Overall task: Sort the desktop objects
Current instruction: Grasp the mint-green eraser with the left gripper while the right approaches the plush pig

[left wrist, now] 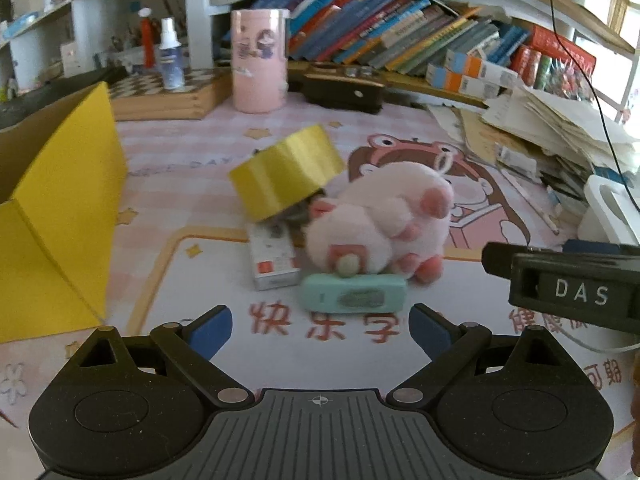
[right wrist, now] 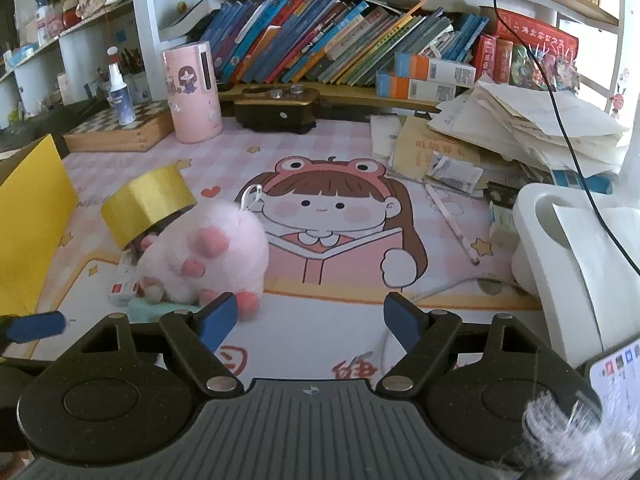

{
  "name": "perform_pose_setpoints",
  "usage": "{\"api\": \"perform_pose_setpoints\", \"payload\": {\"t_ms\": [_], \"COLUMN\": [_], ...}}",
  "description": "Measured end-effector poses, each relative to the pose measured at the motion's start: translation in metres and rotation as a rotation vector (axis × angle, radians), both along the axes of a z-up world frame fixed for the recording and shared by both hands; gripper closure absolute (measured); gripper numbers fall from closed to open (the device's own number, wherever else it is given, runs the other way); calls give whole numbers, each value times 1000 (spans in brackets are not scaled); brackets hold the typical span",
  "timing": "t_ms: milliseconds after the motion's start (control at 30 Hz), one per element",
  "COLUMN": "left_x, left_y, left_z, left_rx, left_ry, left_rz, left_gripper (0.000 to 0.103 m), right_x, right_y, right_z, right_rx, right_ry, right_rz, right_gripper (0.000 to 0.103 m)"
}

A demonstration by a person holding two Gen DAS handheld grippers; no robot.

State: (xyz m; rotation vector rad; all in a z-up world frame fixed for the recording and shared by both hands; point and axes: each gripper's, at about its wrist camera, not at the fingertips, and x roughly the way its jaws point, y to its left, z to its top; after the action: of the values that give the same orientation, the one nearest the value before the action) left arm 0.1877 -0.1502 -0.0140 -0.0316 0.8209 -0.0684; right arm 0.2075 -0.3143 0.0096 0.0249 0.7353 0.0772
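A small heap of desktop objects sits on the pink cartoon desk mat: a pink plush toy lies on its side, its feet touching a mint-green eraser-like block in front of it. A roll of yellow tape tilts just behind the plush, propped over a small white box with a red mark.

The left gripper hangs just short of the mint block with its blue-padded fingers spread wide, holding and touching nothing. The right gripper is likewise spread wide and empty; its left pad overlaps the plush's foot in the right wrist view, though contact cannot be told.

An open yellow cardboard box stands at the left of the mat. Behind are a pink cylindrical container, a spray bottle on a wooden chessboard box, a dark case, and a row of leaning books under a shelf. A loose pile of papers and a white holder fill the right side.
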Motion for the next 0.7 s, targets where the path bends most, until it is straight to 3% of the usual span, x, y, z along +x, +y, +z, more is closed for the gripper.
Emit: {"api": "perform_pose_setpoints", "payload": {"t_ms": [600, 700], "left_x": [26, 30], "left_y": [-22, -28], "left_z": [-15, -16], "left_rx": [33, 40], "left_ry": [23, 27], "left_rz": [24, 2], "left_gripper": [8, 13], "right_x": [17, 19], "right_y": [-13, -13], "right_z": [-2, -2], "right_rx": [-7, -11], "right_ry": [2, 2], "right_rz": [48, 49], "right_gripper": [22, 22]}}
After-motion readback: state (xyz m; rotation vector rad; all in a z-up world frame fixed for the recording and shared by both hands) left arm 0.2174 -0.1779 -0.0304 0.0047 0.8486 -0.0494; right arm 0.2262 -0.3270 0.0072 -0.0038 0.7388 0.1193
